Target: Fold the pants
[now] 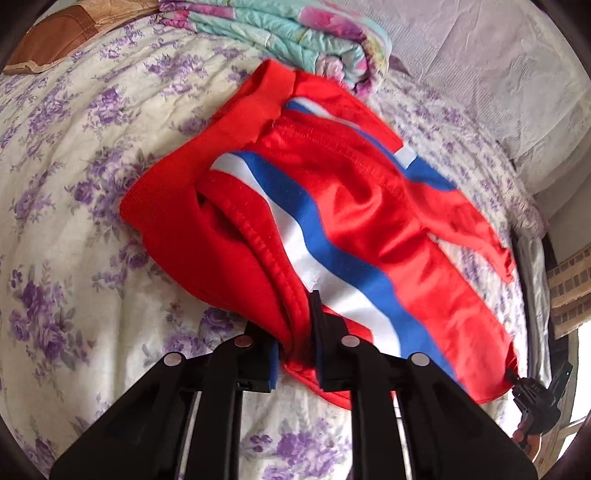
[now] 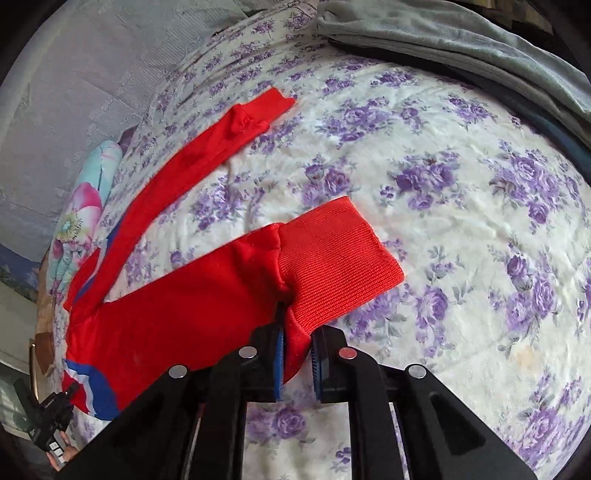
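Red pants (image 1: 351, 206) with blue and white side stripes lie on the floral bedsheet (image 1: 74, 184). My left gripper (image 1: 297, 354) is shut on the bunched waistband end. My right gripper (image 2: 297, 360) is shut on the ribbed cuff (image 2: 332, 258) of the near leg, where it joins the leg fabric. The other leg (image 2: 192, 158) stretches across the sheet to its own cuff (image 2: 266, 105). Each gripper shows small in the other's view: the right one (image 1: 535, 398) at lower right, the left one (image 2: 48, 417) at lower left.
A folded floral quilt (image 1: 295, 33) lies behind the pants. A brown pillow (image 1: 55, 40) is at the far left of the left wrist view. A grey blanket (image 2: 461, 40) lies along the bed's far side. A pale wall (image 2: 55, 92) borders the bed.
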`<state>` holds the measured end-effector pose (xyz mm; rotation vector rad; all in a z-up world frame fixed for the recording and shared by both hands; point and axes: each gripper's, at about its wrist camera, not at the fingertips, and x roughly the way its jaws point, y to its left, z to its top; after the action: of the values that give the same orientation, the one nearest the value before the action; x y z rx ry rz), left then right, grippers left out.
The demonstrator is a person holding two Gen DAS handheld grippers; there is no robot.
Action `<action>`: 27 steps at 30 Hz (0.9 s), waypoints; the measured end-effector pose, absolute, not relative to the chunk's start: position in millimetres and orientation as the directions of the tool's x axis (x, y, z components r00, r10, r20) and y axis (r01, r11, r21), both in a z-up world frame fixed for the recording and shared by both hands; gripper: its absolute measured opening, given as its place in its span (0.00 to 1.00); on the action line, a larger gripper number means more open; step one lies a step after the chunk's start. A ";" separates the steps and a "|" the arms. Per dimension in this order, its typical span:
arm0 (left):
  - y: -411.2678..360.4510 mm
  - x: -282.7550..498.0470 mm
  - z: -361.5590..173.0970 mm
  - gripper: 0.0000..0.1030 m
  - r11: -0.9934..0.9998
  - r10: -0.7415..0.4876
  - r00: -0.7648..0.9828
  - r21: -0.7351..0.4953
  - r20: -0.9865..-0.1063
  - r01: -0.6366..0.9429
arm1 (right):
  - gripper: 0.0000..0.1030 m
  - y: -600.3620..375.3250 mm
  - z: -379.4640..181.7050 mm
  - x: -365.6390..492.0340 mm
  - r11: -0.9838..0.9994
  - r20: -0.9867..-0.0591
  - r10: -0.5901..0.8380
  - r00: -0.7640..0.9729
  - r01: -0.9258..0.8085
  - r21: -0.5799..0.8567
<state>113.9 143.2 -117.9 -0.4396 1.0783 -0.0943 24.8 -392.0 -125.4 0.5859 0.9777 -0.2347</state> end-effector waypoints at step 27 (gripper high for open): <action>124.4 328.1 -103.7 0.44 0.997 -0.082 0.343 -0.075 -0.936 0.032 | 0.61 -436.4 -106.3 261.2 0.839 -0.875 0.100 0.474 0.432 0.330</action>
<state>328.1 124.4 -103.7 -0.0465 1.2187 -0.0735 261.2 -436.4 -106.3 0.5642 1.0719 -0.2170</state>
